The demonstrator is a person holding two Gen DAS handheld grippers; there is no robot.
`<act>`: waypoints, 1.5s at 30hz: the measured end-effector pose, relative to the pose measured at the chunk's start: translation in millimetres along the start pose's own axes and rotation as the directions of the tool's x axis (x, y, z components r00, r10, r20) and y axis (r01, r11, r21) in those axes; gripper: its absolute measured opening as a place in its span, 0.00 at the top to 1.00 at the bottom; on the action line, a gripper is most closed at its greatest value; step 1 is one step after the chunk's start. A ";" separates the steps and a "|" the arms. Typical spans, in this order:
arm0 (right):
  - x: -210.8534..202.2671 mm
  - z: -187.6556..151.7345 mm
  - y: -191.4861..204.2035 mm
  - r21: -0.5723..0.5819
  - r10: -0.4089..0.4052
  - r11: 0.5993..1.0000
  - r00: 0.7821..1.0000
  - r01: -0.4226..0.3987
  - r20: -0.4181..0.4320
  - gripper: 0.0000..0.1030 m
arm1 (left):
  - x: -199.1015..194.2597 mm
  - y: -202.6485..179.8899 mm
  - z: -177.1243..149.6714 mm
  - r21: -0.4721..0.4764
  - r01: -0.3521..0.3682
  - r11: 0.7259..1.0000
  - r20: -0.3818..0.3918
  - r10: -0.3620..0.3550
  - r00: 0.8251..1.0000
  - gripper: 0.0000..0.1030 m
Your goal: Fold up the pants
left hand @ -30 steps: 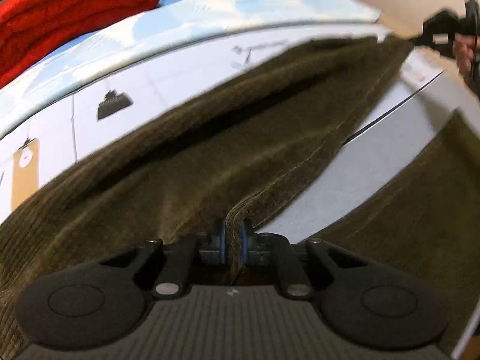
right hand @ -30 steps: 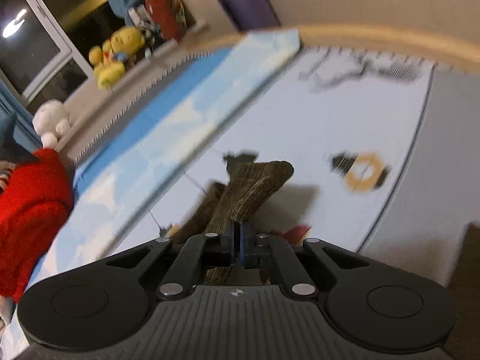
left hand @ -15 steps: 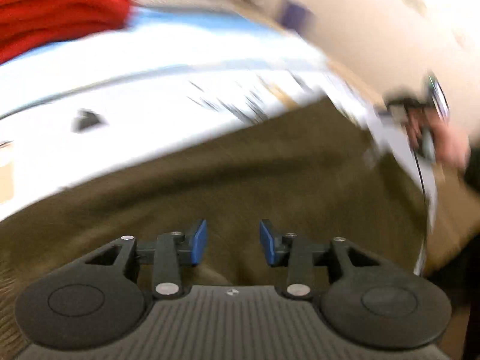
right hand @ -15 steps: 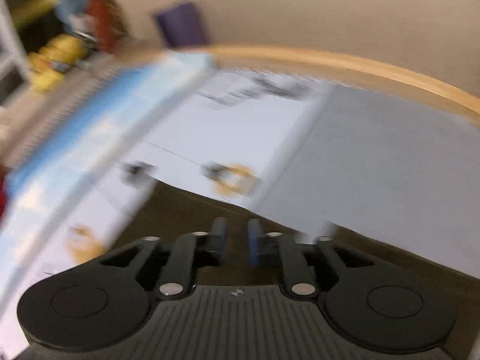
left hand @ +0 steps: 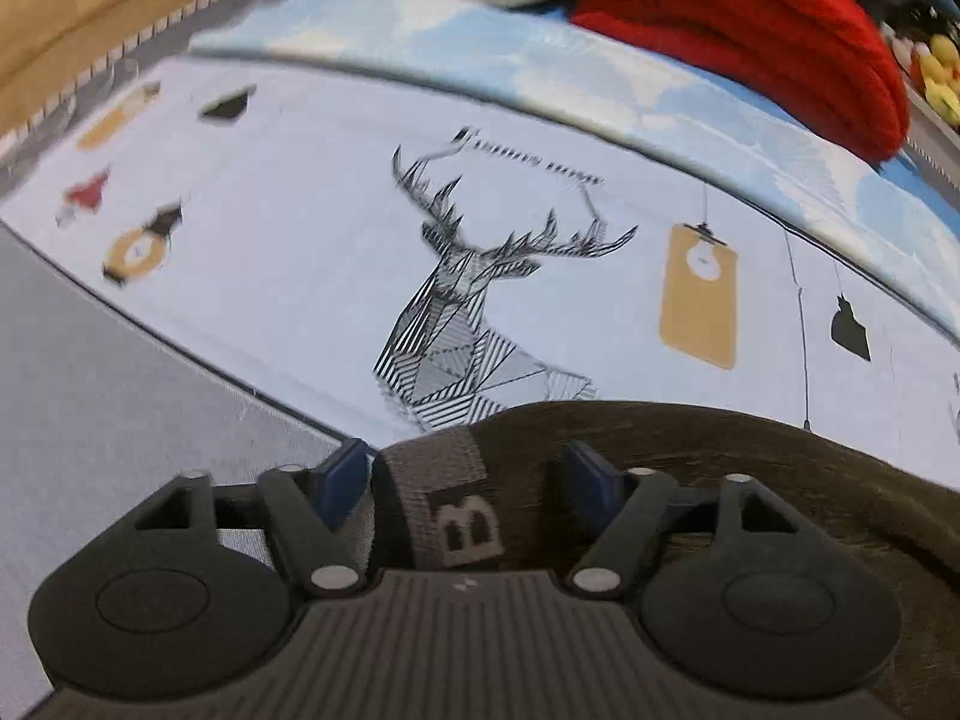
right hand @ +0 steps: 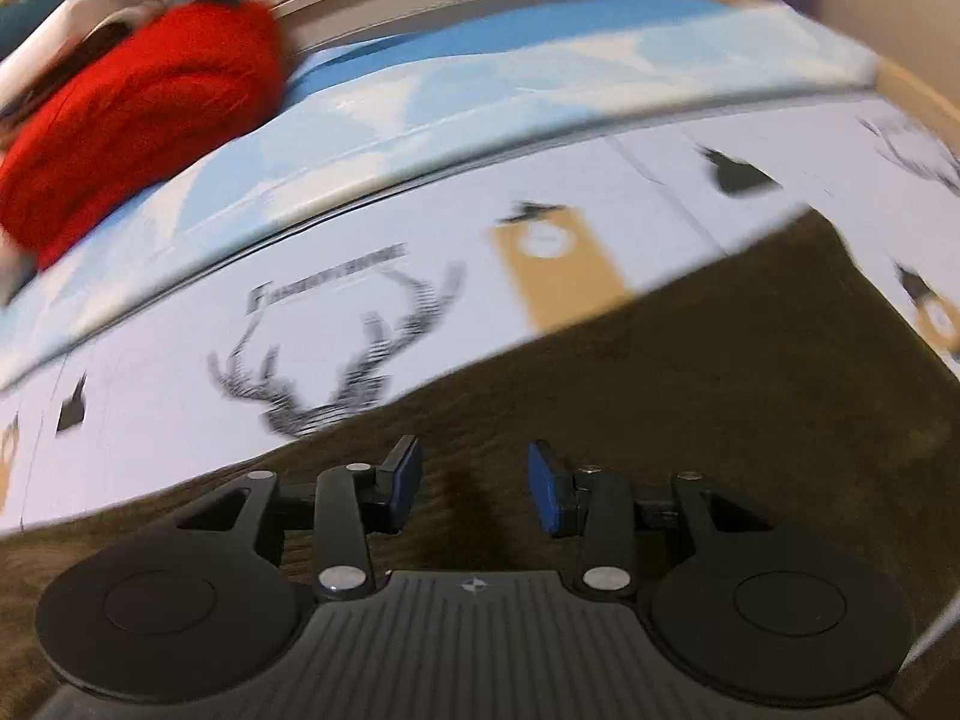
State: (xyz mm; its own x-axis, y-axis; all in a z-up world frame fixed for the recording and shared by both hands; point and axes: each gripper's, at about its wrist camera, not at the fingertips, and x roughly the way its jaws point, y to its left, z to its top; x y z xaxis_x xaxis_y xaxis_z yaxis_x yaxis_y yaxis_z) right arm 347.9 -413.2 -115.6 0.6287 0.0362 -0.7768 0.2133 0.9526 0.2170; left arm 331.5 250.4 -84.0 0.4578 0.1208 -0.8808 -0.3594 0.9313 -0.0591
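I see my left gripper (left hand: 467, 471) with jaws apart around the grey waistband (left hand: 441, 498) of the dark olive corduroy pants (right hand: 690, 372). My right gripper (right hand: 474, 480) is also spread apart, above the pants. They lie on a white deer-print bed sheet (left hand: 300, 252), near a red knitted garment (left hand: 750, 30).

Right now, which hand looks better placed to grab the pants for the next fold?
Probably the left. The left tool is open with the pants' grey lettered waistband between its jaws, an edge ready to pinch. The right tool, also open, hovers over flat cloth with no edge between its jaws.
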 end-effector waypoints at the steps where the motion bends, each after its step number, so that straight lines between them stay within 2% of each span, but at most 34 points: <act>1: 3.3 2.3 3.1 0.035 -0.001 0.999 1.000 0.002 -0.009 0.54 | 0.9 6.1 -3.4 -0.008 0.010 1.000 -0.010 -0.010 1.000 0.19; 4: 17.4 7.7 -6.7 0.275 -0.010 0.961 1.000 0.018 -0.029 0.51 | 11.7 13.6 -3.5 -0.017 -0.001 1.000 -0.034 0.001 0.999 0.19; 6: 24.5 6.9 -18.8 0.429 -0.019 0.903 1.000 0.021 -0.009 0.51 | 19.0 17.3 -6.9 -0.010 0.001 1.000 -0.042 -0.002 0.999 0.19; 8: 30.8 9.6 -24.9 0.519 -0.018 0.855 0.999 -0.002 0.033 0.50 | 25.0 19.1 -7.3 -0.006 0.018 1.000 -0.039 -0.018 0.999 0.19; 10: 37.1 12.3 -23.1 0.559 -0.043 0.829 0.998 0.015 0.036 0.50 | 25.9 20.1 -8.3 -0.010 0.049 0.999 -0.044 -0.049 0.998 0.20; 12: 42.0 17.0 -15.1 0.541 -0.087 0.839 0.996 0.056 0.032 0.50 | 29.4 20.5 -8.8 -0.015 0.075 0.997 -0.043 -0.075 0.996 0.22; 15: 48.3 25.7 -4.3 0.515 -0.139 0.851 0.990 0.104 0.029 0.43 | 34.0 22.4 -9.6 -0.014 0.086 0.996 -0.042 -0.086 0.995 0.25; 16: 48.1 26.7 0.1 0.504 -0.157 0.855 0.987 0.124 0.023 0.45 | 34.4 22.9 -10.1 -0.015 0.087 0.996 -0.039 -0.088 0.995 0.28; 17: 49.7 28.6 6.3 0.473 -0.193 0.865 0.981 0.166 0.009 0.54 | 34.9 23.7 -10.5 -0.014 0.086 0.996 -0.033 -0.086 0.996 0.34; 18: 49.1 27.6 5.7 0.440 -0.236 0.872 0.972 0.215 -0.007 0.64 | 34.8 24.1 -10.8 -0.012 0.079 0.997 -0.029 -0.079 0.996 0.38; 19: 50.3 28.4 10.3 0.408 -0.298 0.869 0.954 0.281 -0.023 0.88 | 33.4 24.5 -10.4 -0.010 0.074 0.997 -0.024 -0.075 0.997 0.47; 20: 50.5 28.4 10.8 0.406 -0.326 0.861 0.945 0.307 -0.023 0.94 | 31.9 25.3 -9.4 -0.010 0.080 0.997 -0.021 -0.080 0.997 0.54; 22: 44.1 29.1 10.0 0.430 -0.335 0.849 0.942 0.305 -0.007 0.95 | 25.0 25.1 -6.7 -0.007 0.102 0.995 0.001 -0.102 0.995 0.57; 23: 36.6 32.4 11.6 0.449 -0.343 0.844 0.939 0.293 0.033 0.95 | 19.8 23.2 -5.4 0.004 0.113 0.994 0.025 -0.113 0.993 0.58; 25: 20.0 40.3 13.4 0.489 -0.364 0.836 0.919 0.250 0.153 0.95 | 6.0 15.0 -3.1 0.053 0.157 0.986 0.112 -0.162 0.980 0.58; 27: 1.4 42.1 9.4 0.535 -0.346 0.833 0.885 0.138 0.312 0.95 | -5.1 6.8 -4.1 0.109 0.167 0.980 0.204 -0.186 0.961 0.58; 28: 2.1 43.3 7.0 0.530 -0.334 0.840 0.880 0.115 0.338 0.95 | -5.0 5.1 -4.3 0.111 0.157 0.981 0.216 -0.178 0.960 0.57; 29: 8.3 46.5 4.2 0.517 -0.314 0.849 0.892 0.109 0.326 0.90 | -1.1 5.4 -3.8 0.093 0.139 0.986 0.205 -0.156 0.966 0.57; 31: 25.4 48.0 -5.4 0.507 -0.226 0.858 0.946 0.081 0.231 0.86 | 6.5 9.2 -2.9 0.053 0.123 0.991 0.180 -0.131 0.975 0.53; 32: 30.0 45.4 -10.0 0.493 -0.183 0.868 0.964 0.066 0.194 0.86 | 8.5 10.3 -2.4 0.036 0.115 0.993 0.171 -0.120 0.978 0.49; 33: 29.0 42.8 -11.4 0.471 -0.181 0.879 0.966 0.075 0.183 0.86 | 7.7 9.7 -1.4 0.029 0.102 0.994 0.170 -0.106 0.980 0.48; 35: 18.1 40.3 -13.1 0.419 -0.228 0.898 0.958 0.137 0.176 0.85 | -0.6 8.0 1.2 0.028 0.079 0.996 0.196 -0.083 0.977 0.48; 37: 2.0 37.7 -29.5 0.426 -0.271 0.887 0.947 0.176 0.174 0.80 | -8.5 9.3 2.5 0.018 0.084 0.996 0.216 -0.086 0.973 0.43; 39: -12.8 32.7 -51.5 0.442 -0.316 0.870 0.934 0.217 0.165 0.74 | -13.1 11.4 4.3 0.008 0.112 0.994 0.209 -0.111 0.971 0.43; 42: -33.0 16.3 -90.5 0.455 -0.424 0.826 0.899 0.334 0.111 0.63 | -14.2 8.4 2.1 0.047 0.141 0.989 0.134 -0.147 0.980 0.41; 44: -44.0 1.5 -122.1 0.500 -0.486 0.769 0.873 0.399 0.051 0.58 | -11.5 5.5 -4.5 0.093 0.148 0.985 0.065 -0.154 0.986 0.33; 45: -45.5 -6.2 -135.9 0.523 -0.489 0.747 0.872 0.410 0.015 0.58 | -9.5 5.5 -9.3 0.112 0.157 0.981 0.025 -0.161 0.987 0.32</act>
State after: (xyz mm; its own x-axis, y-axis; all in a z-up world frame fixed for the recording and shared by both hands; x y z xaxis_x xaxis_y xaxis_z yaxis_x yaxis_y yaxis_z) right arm 285.7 -542.4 -113.3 0.4552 -0.4385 -0.7749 0.8083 0.5685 0.1531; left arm 317.7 251.1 -80.4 0.5301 -0.0218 -0.8477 -0.1900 0.9712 -0.1438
